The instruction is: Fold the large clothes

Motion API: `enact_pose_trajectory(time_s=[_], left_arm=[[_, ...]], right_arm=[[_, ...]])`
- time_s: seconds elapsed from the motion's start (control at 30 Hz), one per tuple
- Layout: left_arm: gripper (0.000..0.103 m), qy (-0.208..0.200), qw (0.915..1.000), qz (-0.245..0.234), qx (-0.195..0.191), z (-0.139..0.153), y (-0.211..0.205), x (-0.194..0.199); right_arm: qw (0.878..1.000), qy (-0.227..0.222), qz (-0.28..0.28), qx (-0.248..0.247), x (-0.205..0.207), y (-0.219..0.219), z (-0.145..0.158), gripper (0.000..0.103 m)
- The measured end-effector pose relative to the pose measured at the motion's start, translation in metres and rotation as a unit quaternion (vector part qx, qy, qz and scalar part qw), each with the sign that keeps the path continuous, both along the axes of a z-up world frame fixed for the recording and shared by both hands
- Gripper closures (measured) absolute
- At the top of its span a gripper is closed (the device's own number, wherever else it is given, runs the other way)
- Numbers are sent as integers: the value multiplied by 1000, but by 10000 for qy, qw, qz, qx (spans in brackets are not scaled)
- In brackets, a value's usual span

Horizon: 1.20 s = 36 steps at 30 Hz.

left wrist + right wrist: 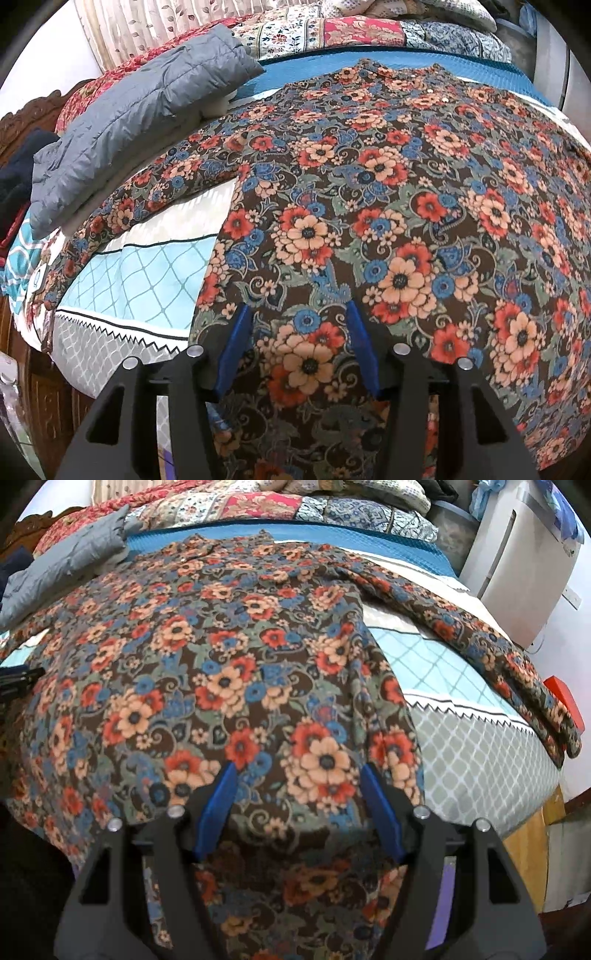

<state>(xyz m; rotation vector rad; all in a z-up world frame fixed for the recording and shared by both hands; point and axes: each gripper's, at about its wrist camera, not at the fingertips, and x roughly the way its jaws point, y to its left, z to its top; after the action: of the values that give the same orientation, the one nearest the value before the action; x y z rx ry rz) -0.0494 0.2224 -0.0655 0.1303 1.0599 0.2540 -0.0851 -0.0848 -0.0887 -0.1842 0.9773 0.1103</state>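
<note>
A large floral garment (388,206) in brown, orange and blue lies spread flat on the bed, collar at the far end and hem hanging over the near edge. Its left sleeve (122,210) stretches out to the left, and its right sleeve (498,657) runs out towards the bed's right corner. My left gripper (299,321) hovers over the hem near the garment's left side edge, its blue pads (236,332) standing apart with only flat cloth below. My right gripper (299,775) is over the hem (280,709) near the right side edge, also open and holding nothing.
A grey quilted jacket (140,122) lies at the far left of the bed, partly over the sleeve. The light blue patterned bedsheet (147,277) shows beside the garment. Folded quilts (332,33) line the far end. A white appliance (524,572) and a red box (569,698) stand to the right.
</note>
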Motion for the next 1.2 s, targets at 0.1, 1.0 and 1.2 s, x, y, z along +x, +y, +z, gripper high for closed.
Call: enact_pose_trajectory(time_s=[0.1,1.0,1.2], left_arm=[[103,94,9999,-13,106,1,-3,-4],[103,763,9957,-408,-329,14,-47,20],[103,665,9955,-478,-467,24,-47,28]], right_arm=[[10000,23,-5,30,-6,-3,0,37],[9047,-539,-2202,3607,12,-186,22,44],[8311,-1025,-3344,4324,31,-271,-1,44]])
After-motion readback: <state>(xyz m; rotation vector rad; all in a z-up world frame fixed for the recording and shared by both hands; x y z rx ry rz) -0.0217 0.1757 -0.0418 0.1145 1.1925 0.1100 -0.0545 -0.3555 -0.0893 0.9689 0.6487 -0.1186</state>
